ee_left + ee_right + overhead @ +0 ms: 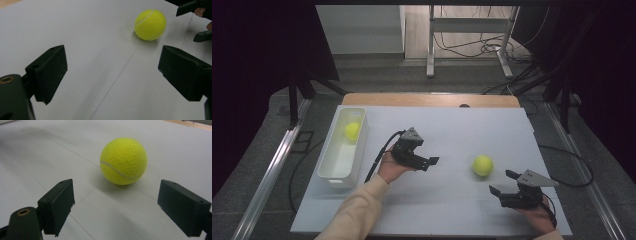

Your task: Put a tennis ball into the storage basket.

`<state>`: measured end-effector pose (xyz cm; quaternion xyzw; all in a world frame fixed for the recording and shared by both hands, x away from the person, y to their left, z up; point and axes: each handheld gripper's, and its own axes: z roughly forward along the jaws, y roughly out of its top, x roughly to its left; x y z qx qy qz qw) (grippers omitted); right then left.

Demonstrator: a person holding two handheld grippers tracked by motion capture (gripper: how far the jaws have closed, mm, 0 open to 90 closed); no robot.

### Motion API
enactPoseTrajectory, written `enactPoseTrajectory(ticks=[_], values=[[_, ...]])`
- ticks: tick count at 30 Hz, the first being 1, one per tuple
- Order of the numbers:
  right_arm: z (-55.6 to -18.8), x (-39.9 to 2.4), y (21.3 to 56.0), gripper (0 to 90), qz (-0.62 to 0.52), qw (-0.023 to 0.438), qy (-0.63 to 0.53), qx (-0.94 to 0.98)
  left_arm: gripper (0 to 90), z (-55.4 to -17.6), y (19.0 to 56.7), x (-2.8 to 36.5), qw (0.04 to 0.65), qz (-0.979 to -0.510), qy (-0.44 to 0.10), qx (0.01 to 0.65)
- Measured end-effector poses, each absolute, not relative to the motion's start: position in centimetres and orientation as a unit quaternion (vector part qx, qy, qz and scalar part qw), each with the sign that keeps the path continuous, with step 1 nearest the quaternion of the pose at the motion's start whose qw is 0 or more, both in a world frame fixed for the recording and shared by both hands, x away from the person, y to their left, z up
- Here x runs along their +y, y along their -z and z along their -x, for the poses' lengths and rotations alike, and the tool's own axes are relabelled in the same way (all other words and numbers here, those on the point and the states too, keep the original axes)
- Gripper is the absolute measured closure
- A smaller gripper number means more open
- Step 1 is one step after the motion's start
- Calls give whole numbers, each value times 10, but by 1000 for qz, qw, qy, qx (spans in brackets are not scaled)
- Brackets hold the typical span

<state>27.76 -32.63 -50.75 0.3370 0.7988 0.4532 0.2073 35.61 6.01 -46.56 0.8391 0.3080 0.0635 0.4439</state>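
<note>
Grey floor [377,75], white table frame [469,30]

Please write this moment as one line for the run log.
left gripper: open, empty | right gripper: open, empty, facing tennis ball on table | second ball: in white bin

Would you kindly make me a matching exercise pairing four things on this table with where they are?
1. loose tennis ball
2. second tennis ball
3. left gripper
4. right gripper

A. inside the white bin
B. near the table's right front corner
C. on the bare white table
D. between bin and loose ball

Pairs: 1-C, 2-A, 3-D, 4-B
</note>
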Motion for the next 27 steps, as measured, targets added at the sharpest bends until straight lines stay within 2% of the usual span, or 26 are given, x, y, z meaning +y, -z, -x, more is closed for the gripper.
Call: enactPoseTrajectory(ticks=[27], values=[[-278,-327,508,145,-338,208,-452,799,93,-360,473,34,438,-847,-48,298]])
